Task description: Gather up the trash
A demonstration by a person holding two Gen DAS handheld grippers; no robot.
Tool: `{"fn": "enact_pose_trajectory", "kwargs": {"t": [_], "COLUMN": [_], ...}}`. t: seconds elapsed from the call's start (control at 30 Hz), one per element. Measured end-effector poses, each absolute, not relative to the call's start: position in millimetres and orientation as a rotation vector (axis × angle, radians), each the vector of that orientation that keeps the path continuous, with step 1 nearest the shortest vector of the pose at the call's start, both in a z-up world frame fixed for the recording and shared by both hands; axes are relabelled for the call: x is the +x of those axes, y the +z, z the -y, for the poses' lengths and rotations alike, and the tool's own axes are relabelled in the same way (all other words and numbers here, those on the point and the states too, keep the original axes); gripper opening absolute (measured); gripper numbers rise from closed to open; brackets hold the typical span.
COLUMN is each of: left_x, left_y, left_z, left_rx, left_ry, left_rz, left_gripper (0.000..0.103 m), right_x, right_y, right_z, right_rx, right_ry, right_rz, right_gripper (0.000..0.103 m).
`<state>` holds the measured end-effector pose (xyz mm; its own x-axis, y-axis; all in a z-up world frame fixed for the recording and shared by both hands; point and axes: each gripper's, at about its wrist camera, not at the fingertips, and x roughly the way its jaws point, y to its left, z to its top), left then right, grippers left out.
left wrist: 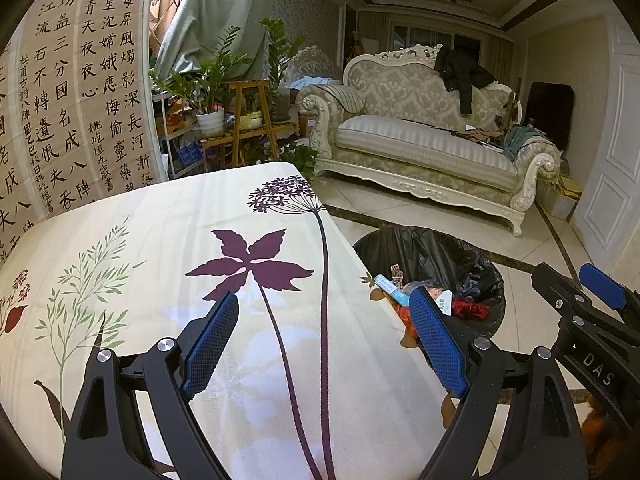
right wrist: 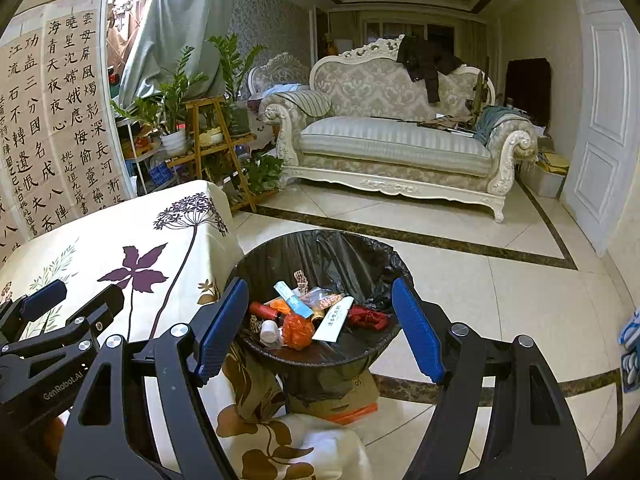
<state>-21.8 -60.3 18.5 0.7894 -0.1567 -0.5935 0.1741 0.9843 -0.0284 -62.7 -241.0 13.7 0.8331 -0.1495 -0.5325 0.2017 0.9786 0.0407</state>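
Trash [right wrist: 316,314]: wrappers, an orange mesh puff, a red tube, a small white bottle and a white paper sleeve lie heaped in the bin, filling its lower half; none shows on the table top in either view.
Bin [right wrist: 360,256]: round, lined with a black bag, standing on the floor just beside the table's right edge; a cardboard box sits under or against its near side.
Right gripper [right wrist: 320,330]: jaws wide, nothing between the pads; it hangs above the bin's near rim, pointing down into the heap.
Left gripper [left wrist: 324,344]: jaws wide and empty, over the table's near right part, its right finger [left wrist: 438,342] overlapping the bin rim in the left wrist view.
Table [left wrist: 160,240]: covered by a cream floral cloth that drapes past the right edge toward the bin; the visible top is bare.
Step in hand (judgement): the drop into the bin looks complete, with both grippers empty; what remains is to check for leftover pieces.
Doing it well (judgement): scan the table's far corners and the floor around the bin before moving off; any further piece should be released low over the bin's centre, not at the rim, since the heap sits near the front.
Risk (judgement): the hanging cloth lies close to the bin and to both grippers; a snag could tug the cloth or tip the bin.
Surroundings: a sofa [right wrist: 396,140] and potted plants [right wrist: 176,100] stand well apart across the tiled floor.
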Motion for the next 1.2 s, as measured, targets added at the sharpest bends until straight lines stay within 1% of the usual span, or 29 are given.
{"fn": "enact_pose_trajectory", "kwargs": {"t": [0.57,1.2], "left_x": [-20,-18], "left_y": [18,22], "left_z": [59,57], "left_rx": [0.029,0.034], "left_ry": [-0.178,-0.149], "left_rz": [-0.64,-0.592], "left_gripper": [0.084,0.084], "right_x": [-62,-53], "right_y": [14,8], "right_z": [240,232], "right_rx": [0.096,0.091], "right_ry": [-0.185,-0.175], "right_rz": [-0.555,-0.57], "right_gripper": [0.073,0.073]}}
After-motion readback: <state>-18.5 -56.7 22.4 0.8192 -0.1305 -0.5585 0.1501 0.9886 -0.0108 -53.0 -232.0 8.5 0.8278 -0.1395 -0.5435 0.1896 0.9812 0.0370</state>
